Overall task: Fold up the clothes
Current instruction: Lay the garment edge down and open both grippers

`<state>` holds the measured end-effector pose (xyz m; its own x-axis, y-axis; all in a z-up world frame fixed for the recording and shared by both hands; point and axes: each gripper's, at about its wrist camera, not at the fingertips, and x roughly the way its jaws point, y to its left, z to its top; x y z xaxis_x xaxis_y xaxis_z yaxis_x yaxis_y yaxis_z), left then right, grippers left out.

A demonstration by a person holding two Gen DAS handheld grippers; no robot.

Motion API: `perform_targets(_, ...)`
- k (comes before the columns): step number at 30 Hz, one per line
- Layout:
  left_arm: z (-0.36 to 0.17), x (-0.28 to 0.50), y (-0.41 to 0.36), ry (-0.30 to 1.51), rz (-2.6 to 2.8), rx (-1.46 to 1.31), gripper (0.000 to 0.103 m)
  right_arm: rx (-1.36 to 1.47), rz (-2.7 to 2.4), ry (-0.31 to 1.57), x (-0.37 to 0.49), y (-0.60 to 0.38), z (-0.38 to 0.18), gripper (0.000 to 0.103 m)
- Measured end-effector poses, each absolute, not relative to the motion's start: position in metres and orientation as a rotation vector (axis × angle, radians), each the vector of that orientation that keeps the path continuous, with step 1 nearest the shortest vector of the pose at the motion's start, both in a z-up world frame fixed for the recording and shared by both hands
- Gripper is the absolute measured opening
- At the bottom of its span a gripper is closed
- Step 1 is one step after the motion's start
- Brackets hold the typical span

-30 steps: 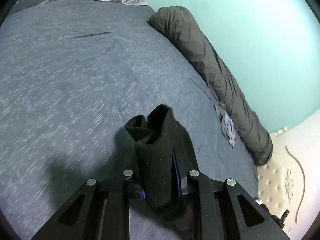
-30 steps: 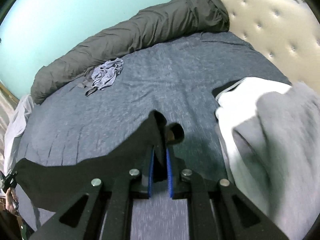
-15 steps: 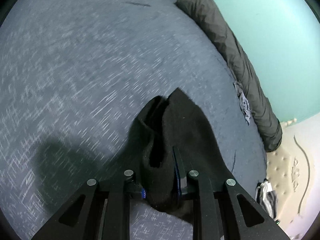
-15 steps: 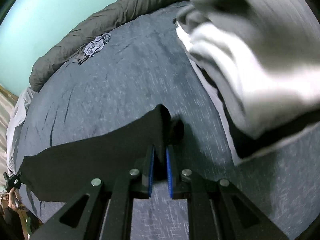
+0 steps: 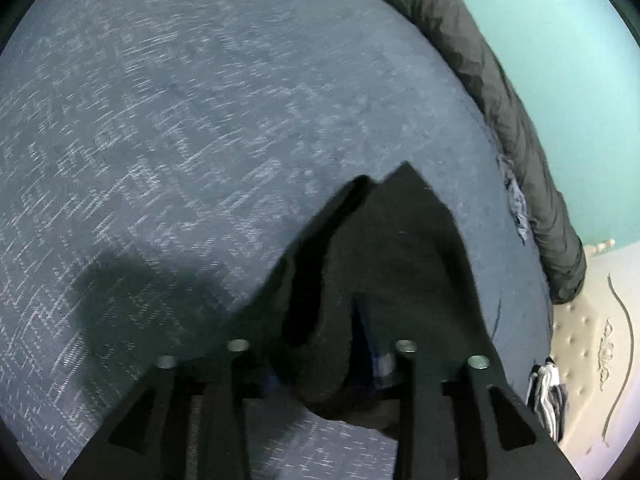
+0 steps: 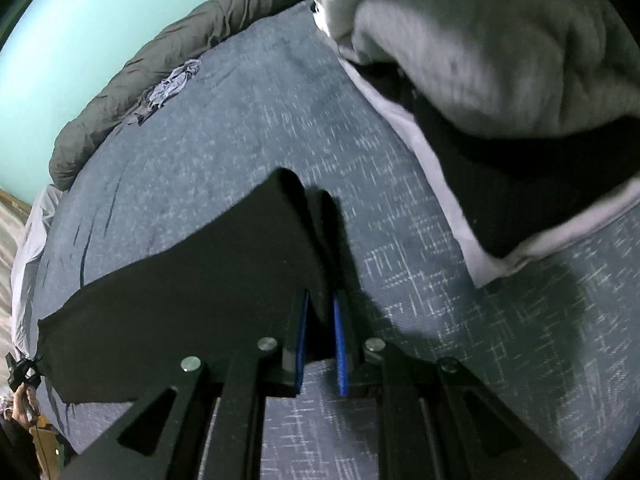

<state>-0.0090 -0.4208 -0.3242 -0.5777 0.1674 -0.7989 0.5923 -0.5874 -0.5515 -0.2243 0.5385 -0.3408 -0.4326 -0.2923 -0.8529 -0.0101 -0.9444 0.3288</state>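
A black garment (image 6: 176, 280) is stretched just above the blue-grey bedsheet (image 6: 256, 120), held at two ends. My right gripper (image 6: 320, 312) is shut on its right corner, black cloth pinched between the blue pads (image 6: 340, 344). In the left wrist view my left gripper (image 5: 320, 344) is shut on the other end of the black garment (image 5: 392, 256), which bunches up over the fingers and hides the pads. In the right wrist view the left gripper (image 6: 20, 372) shows tiny at the garment's far left corner.
A pile of grey, white and black clothes (image 6: 500, 60) lies close on the right. A rolled dark grey duvet (image 5: 500, 112) runs along the teal wall, with a small crumpled grey-blue cloth (image 6: 172, 84) beside it. A cream tufted headboard (image 5: 588, 344) stands at the right.
Both grippers have dropped closer to the bed while holding the black garment. The clothes pile now looms larger in the right wrist view. The garment spreads wider over the sheet.
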Motion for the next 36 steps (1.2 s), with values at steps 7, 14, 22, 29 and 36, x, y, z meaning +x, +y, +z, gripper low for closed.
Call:
perform_targets(7, -0.299, -0.010, -0.405, 1.115, -2.351, 1.289, 0.051, 1.558, -2.447, -0.380, -0.232, 0.540, -0.337, 0.050)
perform_targets(14, -0.274, -0.010, -0.389, 0.966, -2.455, 1.305, 0.054, 1.519, -2.497, -0.380, -0.238, 0.539, -0.329, 0.063)
perform_targets(22, -0.282, -0.032, -0.353, 0.845, -2.514, 1.428, 0.054, 1.534, -2.462, -0.411, -0.242, 0.533, -0.343, 0.063)
perform_targets(29, -0.295, -0.043, -0.331, 0.778, -2.518, 1.485, 0.055, 1.503, -2.501, -0.464, -0.260, 0.531, -0.341, 0.063)
perform_targets(36, -0.298, -0.042, -0.330, 0.748, -2.509, 1.487, 0.055, 1.489, -2.519, -0.396, -0.271, 0.517, -0.348, 0.030)
